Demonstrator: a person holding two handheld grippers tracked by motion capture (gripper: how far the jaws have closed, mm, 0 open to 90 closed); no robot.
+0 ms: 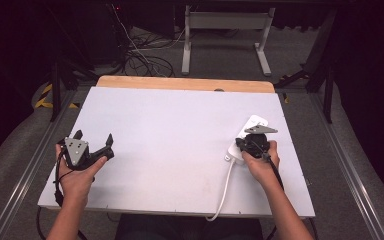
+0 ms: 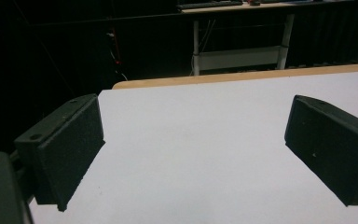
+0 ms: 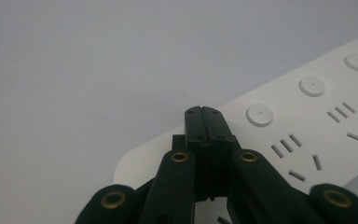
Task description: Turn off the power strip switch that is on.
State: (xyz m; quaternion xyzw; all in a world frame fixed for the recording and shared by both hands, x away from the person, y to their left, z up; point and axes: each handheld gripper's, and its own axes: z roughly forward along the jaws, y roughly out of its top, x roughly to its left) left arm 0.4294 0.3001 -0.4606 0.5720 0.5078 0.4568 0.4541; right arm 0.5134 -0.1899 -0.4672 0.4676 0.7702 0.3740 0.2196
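White power strip [image 3: 317, 126] at right side of table [image 1: 170, 145], under right hand-held gripper [image 3: 204, 114], jaws closed, empty, above switch buttons. Left hand-held gripper [image 2: 193, 149] wide, empty. Risk: off-centre press skids strip, misses button.

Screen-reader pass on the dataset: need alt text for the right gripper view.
The right gripper, shut with nothing between its black jaws, points at the near end of a white power strip lying on a white table. Three round buttons run along the strip above its socket slots.
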